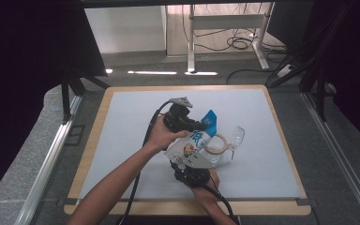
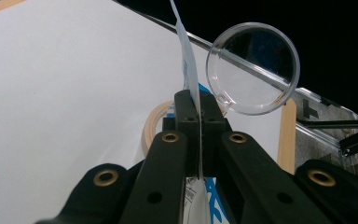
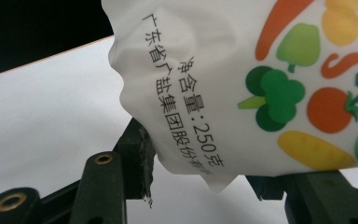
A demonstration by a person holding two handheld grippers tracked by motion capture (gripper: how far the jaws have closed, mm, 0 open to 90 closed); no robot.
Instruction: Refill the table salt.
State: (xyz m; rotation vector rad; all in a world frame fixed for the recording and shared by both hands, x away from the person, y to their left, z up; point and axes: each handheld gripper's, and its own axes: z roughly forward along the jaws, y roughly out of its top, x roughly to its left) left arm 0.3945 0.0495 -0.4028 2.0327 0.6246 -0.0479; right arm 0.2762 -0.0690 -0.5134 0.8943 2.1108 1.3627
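A white bag (image 1: 196,143) printed with vegetables and a blue top hangs tilted between both grippers over the middle of the white mat. My left gripper (image 1: 200,125) is shut on its upper edge; in the left gripper view the jaws (image 2: 199,100) pinch the thin sheet of the bag (image 2: 189,70). From below, my right gripper (image 1: 193,161) holds the bag's bottom, and in the right gripper view the bag (image 3: 242,84) bulges between the spread jaws of the right gripper (image 3: 205,173). Just beyond stands a jar with a wooden rim (image 1: 217,143) (image 2: 151,128), its clear round lid (image 1: 236,135) (image 2: 254,70) swung open.
The white mat (image 1: 136,117) covers a wooden-edged table (image 1: 91,140). Grey carpet and metal rails flank it. Cables trail from both grippers toward the front edge. A desk frame (image 1: 225,33) and floor cables lie beyond the far edge.
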